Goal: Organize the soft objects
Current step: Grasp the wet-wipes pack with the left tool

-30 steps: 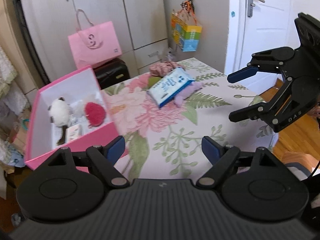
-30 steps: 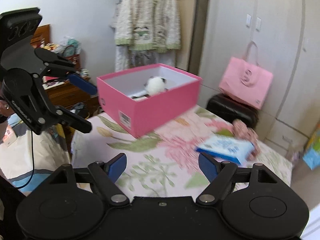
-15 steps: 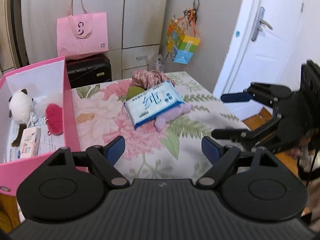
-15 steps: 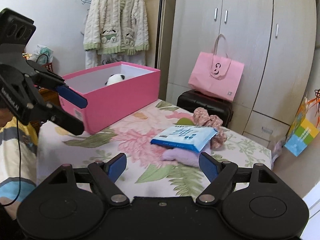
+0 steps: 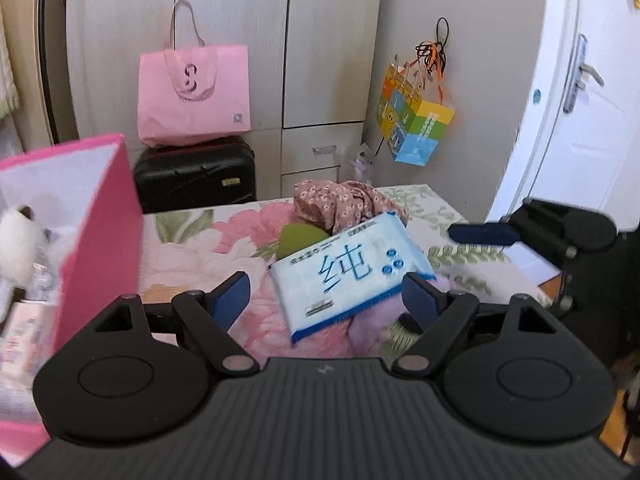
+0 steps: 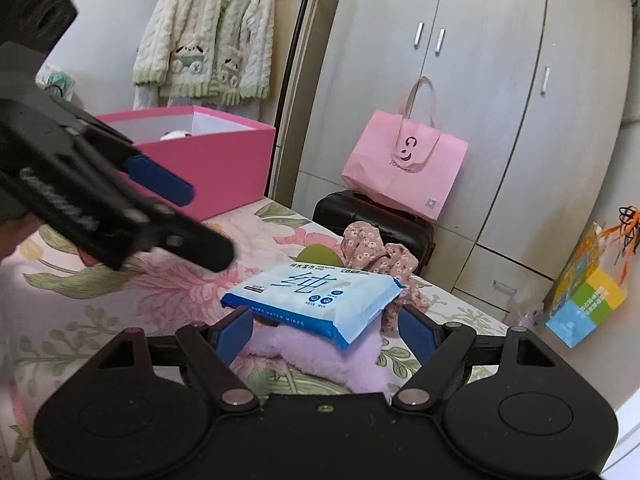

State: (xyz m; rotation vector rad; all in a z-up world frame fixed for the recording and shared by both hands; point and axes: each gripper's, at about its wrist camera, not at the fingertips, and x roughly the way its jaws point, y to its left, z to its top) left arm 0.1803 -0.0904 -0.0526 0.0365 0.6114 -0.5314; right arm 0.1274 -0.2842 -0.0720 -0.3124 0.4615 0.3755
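Wipes pack (image 6: 316,296) is laid on a purple plush (image 6: 320,354), on the floral tabletop (image 6: 80,320).
Left gripper (image 5: 326,298) and right gripper (image 6: 326,330) are held spread and empty; contact with the pack is apparently not made.

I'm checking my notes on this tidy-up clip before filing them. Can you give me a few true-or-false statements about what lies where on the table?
1. The blue wipes pack rests partly on the purple plush. True.
2. The floral cloth is inside the pink box. False: it lies on the table behind the wipes pack.
3. Both tongs, left and right, stand open and hold nothing. True.
4. The pink box is empty. False: a white plush toy sits inside.
5. The pink paper bag sits on the black suitcase. True.
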